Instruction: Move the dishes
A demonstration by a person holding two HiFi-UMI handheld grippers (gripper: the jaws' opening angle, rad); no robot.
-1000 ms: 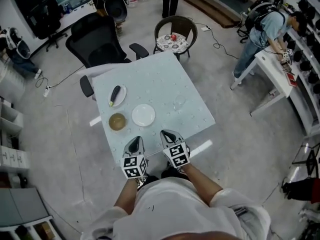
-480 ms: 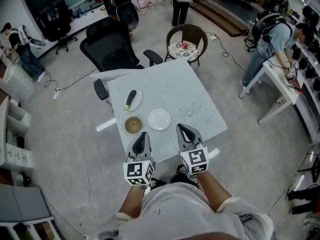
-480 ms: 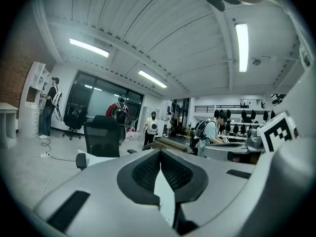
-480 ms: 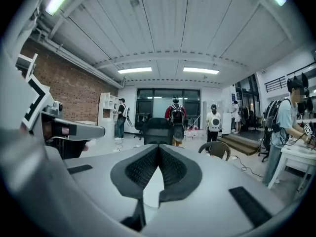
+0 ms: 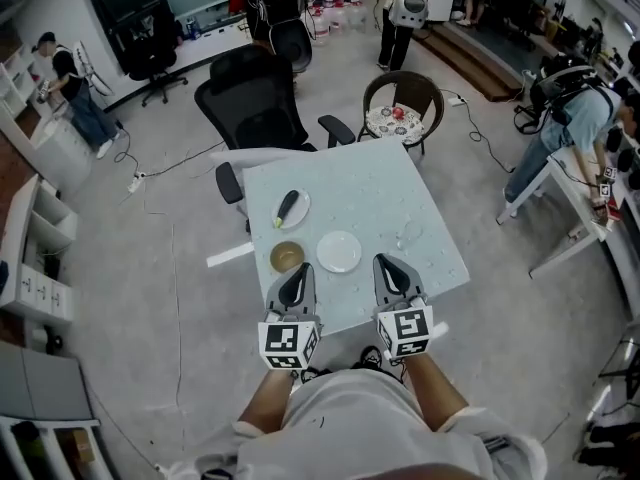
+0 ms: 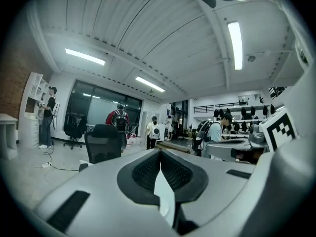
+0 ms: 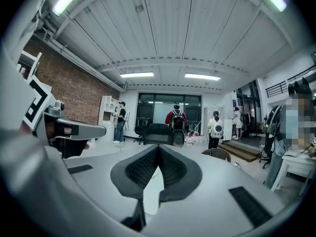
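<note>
Three dishes stand on the pale blue table: a white plate with a dark eggplant, a brown bowl and an empty white plate. My left gripper hangs over the near edge, just on the near side of the bowl. My right gripper hangs to the right of the empty plate. Both point level across the room, above the table. In the left gripper view the left gripper has its jaws together with nothing between them. The same holds for the right gripper in its own view. No dish shows in either gripper view.
A black office chair and a round wicker chair stand at the table's far side. A clear glass-like thing sits on the table's right part. A white desk with a person stands at right; more people stand further back.
Both grippers have risen from the table's near edge towards the camera, side by side, still shut. The dishes have kept their places on the table.
</note>
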